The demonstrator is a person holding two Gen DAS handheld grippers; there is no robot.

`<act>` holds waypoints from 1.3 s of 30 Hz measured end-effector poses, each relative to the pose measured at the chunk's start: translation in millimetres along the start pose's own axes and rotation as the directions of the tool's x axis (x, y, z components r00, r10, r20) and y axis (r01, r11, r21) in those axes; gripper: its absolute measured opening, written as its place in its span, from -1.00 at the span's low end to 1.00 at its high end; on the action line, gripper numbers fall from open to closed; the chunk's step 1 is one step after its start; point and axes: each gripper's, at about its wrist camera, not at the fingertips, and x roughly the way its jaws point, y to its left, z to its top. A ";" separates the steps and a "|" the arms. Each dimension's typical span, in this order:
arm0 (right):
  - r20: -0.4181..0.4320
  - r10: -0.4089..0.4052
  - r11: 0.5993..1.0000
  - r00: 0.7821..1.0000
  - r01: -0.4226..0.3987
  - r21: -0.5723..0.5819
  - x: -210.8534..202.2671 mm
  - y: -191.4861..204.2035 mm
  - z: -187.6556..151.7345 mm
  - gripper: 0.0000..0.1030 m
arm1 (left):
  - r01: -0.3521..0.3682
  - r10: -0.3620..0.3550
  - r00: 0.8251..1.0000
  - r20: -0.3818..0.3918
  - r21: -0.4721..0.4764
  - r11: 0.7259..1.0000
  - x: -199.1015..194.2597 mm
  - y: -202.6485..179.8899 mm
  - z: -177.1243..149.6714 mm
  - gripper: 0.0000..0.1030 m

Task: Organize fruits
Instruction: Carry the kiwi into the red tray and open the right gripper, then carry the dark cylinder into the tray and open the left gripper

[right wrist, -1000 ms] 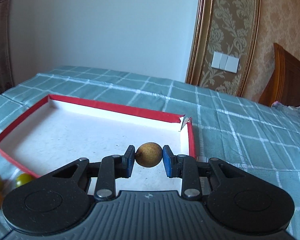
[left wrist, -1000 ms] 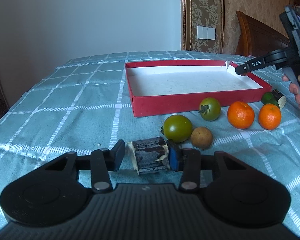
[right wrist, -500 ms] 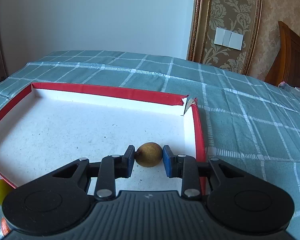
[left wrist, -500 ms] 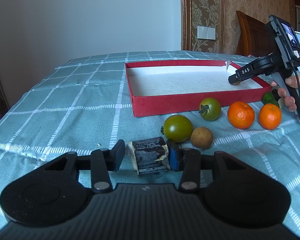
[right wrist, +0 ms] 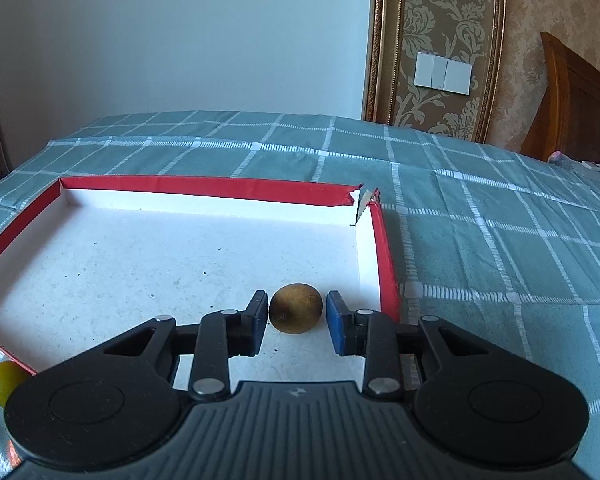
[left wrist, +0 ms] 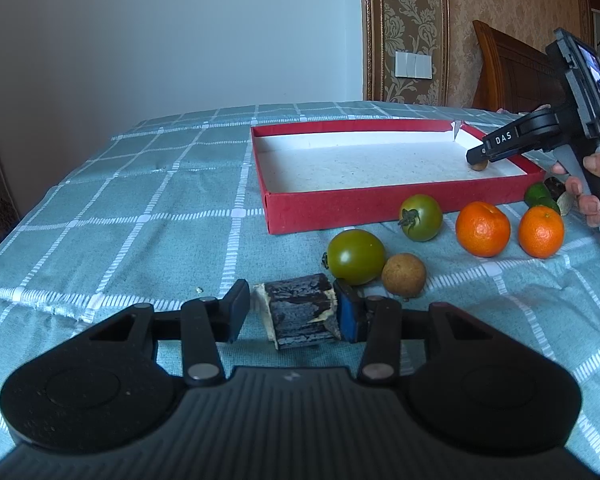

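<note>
Right claw [right wrist: 297, 312] opening around brown fruit [right wrist: 296, 308]

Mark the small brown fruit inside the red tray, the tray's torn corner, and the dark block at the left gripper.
small brown fruit [right wrist: 296, 308]: right wrist view, middle of its skin.
torn corner [right wrist: 362, 202]: right wrist view, split far-right rim of the red tray.
dark block [left wrist: 300, 312]: left wrist view, its top face.

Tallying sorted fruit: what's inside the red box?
One small brown fruit lies in the red box, between the opening right tongs. The near edge is hidden behind them.
</note>
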 end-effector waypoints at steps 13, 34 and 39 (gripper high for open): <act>0.138 0.018 0.999 0.990 -0.021 0.025 -96.3 -16.7 -37.6 0.23 | -0.007 0.007 1.000 0.002 0.010 1.000 -0.2 -3.0 -0.4 -0.16; 0.020 0.022 0.999 1.000 -0.022 0.029 -120.1 -22.6 -114.0 0.34 | -0.008 0.008 1.000 0.006 0.018 1.000 -1.7 -5.9 -0.4 -0.35; 0.013 0.037 0.998 0.999 -0.038 0.040 -118.8 -25.0 -113.8 0.47 | -0.004 0.004 1.000 0.005 0.007 1.000 -2.6 -4.3 -0.3 -0.37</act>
